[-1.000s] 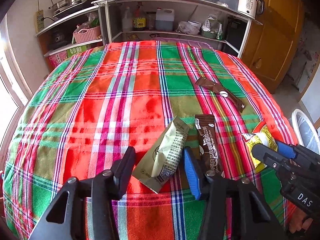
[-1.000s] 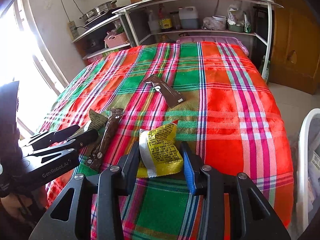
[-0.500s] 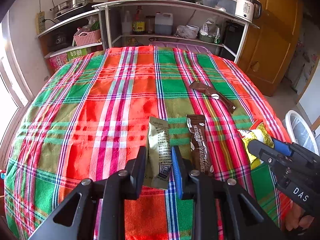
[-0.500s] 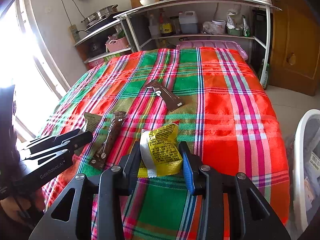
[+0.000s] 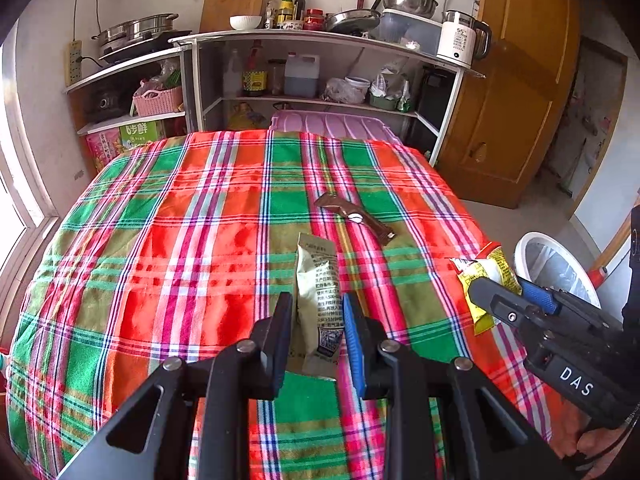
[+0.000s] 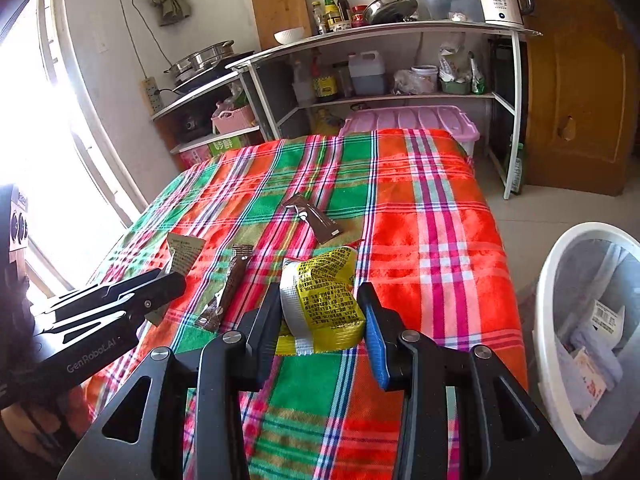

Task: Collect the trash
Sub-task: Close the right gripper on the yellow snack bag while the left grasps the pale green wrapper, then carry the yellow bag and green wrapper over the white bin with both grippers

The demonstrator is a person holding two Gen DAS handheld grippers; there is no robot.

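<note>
We observe a bench covered by a red, green and pink plaid cloth [image 5: 168, 240], with 4 pieces of trash in view.

The left gripper [image 5: 318, 322] has its jaws closed on a pale green-beige packet [image 5: 318, 280], which stands upright between them, its top edge rising clear of the cloth. In the right wrist view the same gripper [image 6: 160, 286] shows from the side, with the packet [image 6: 185, 251] projecting beyond its tips.

The right gripper [image 6: 322, 320] has its jaws pressed against both sides of a crumpled yellow snack bag [image 6: 324, 300] with black print and a silver inner edge. In the left wrist view that bag [image 5: 486, 280] is held at the right edge of the bench by the gripper [image 5: 504, 294]. Whether the bag is clear of the cloth, we cannot tell.

A slim dark brown stick sachet [image 6: 230, 286] lies flat on the cloth between the 2 grippers, untouched. A second, longer brown wrapper [image 5: 354, 218] lies near the middle of the bench, well apart from both grippers.

A white bin [image 6: 560, 264] stands on the floor just beyond the bench's right side and holds paper and wrappers. A shelf unit [image 5: 320, 36] with kitchenware stands behind the bench.
</note>
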